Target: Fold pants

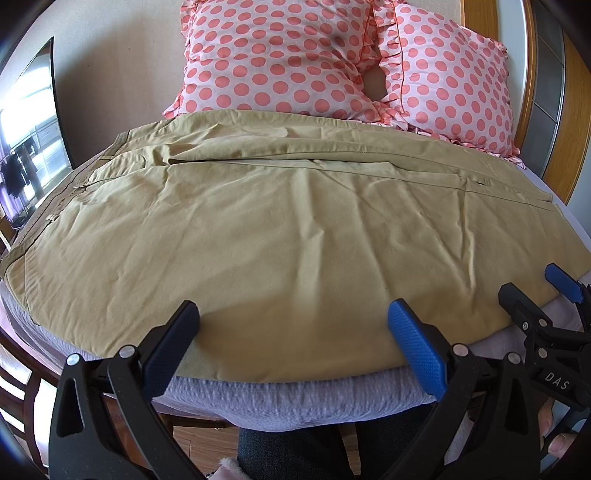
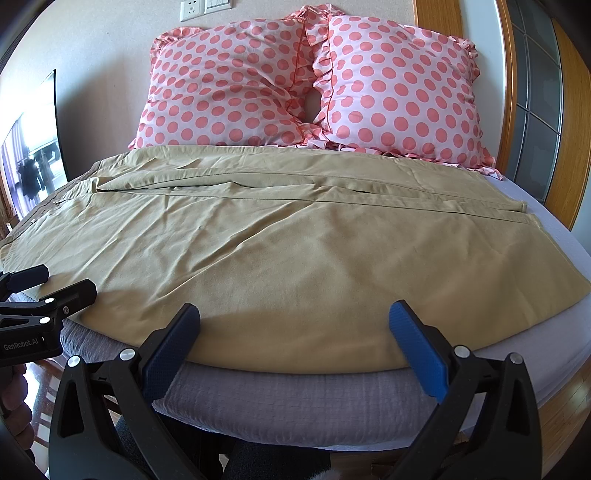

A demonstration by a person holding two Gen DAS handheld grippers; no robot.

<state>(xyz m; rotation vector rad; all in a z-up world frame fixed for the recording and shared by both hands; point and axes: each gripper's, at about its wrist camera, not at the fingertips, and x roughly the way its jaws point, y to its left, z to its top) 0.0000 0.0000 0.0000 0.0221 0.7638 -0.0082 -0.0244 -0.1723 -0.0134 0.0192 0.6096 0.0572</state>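
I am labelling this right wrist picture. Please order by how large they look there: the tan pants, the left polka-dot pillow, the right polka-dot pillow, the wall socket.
1. tan pants, clearly largest, though also nearest the camera.
2-3. left polka-dot pillow and right polka-dot pillow: they look alike, so no ranking.
4. wall socket, smallest and cut by the picture's edge.

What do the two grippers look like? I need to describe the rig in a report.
Both are black plastic clamp-style frames with silver rivets. The left gripper and right gripper each have textured blue pads on two angled fingers. White lettering marks the bodies: "GenRobot.AI" on the left, seen from the right wrist, and "DAS" on the right. No cables show.
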